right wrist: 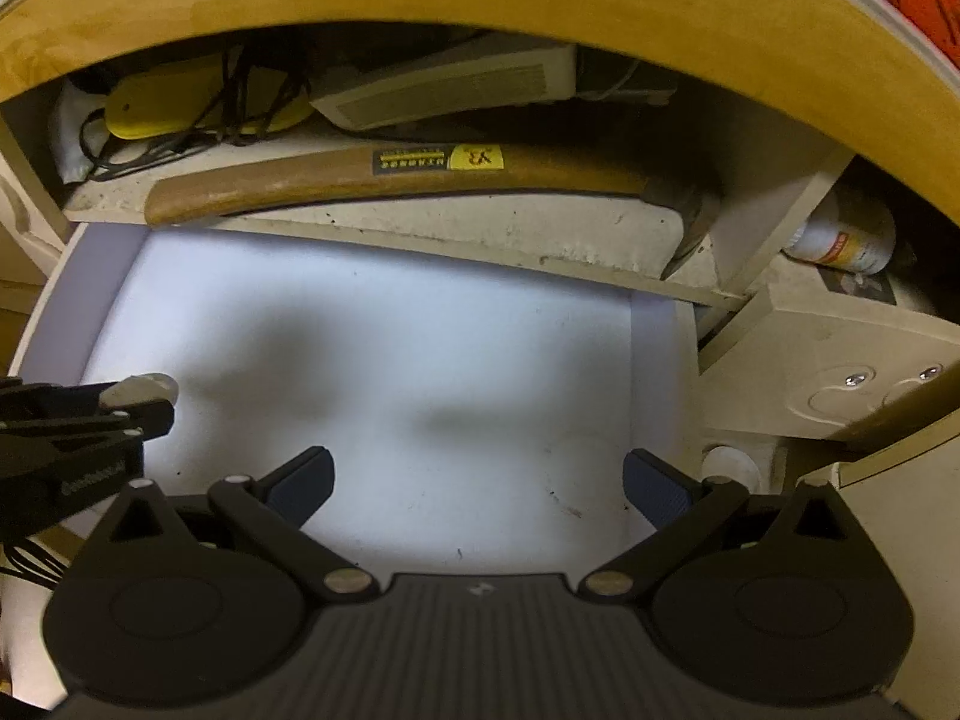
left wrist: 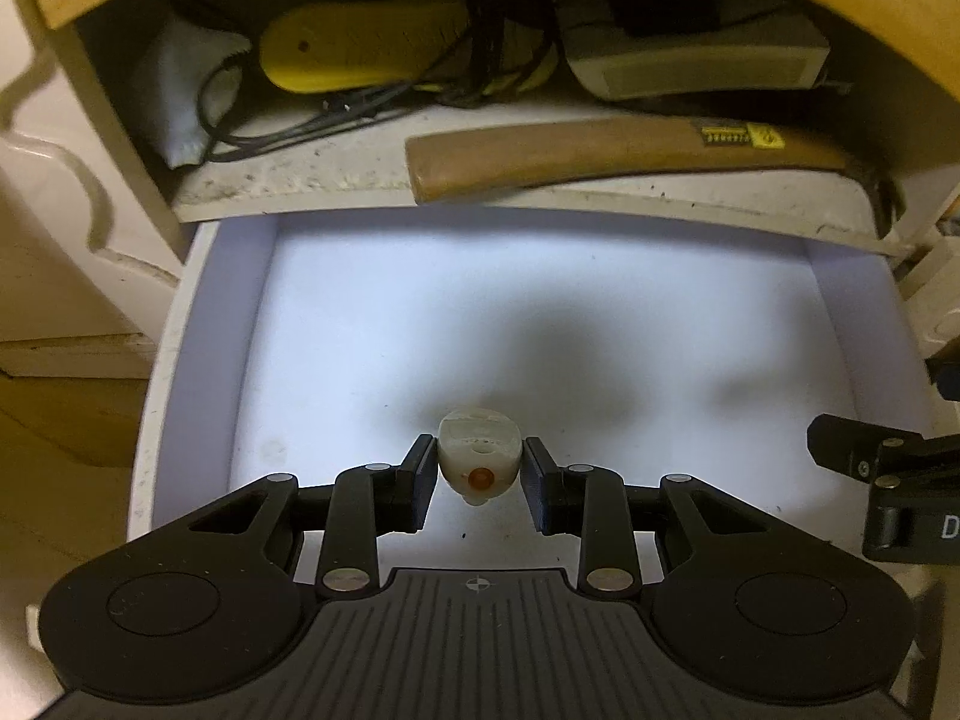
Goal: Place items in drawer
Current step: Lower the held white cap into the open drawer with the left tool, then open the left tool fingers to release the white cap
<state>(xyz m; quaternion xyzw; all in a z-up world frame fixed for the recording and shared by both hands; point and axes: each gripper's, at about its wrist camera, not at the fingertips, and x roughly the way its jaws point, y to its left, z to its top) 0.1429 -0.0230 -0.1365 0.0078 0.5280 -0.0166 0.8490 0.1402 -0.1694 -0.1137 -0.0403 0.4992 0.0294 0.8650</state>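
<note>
A small white device with an orange button [left wrist: 478, 463] sits between the fingers of my left gripper [left wrist: 478, 483], over the white floor of the open drawer [left wrist: 372, 324]. The left pad touches or nearly touches it; a small gap shows at the right pad. I cannot tell if it is gripped. The device's tip also shows in the right wrist view [right wrist: 141, 389], sticking out of the left gripper [right wrist: 120, 414]. My right gripper [right wrist: 478, 489] is wide open and empty over the drawer floor [right wrist: 420, 348]. It also shows at the right edge of the left wrist view [left wrist: 864, 456].
Above the drawer is a shelf with a wooden-handled hammer [left wrist: 600, 156], a yellow tool [left wrist: 366, 48] with black cables, a grey box [left wrist: 690, 60] and a white bag [left wrist: 174, 102]. A white bottle [right wrist: 840, 234] lies in a compartment to the right.
</note>
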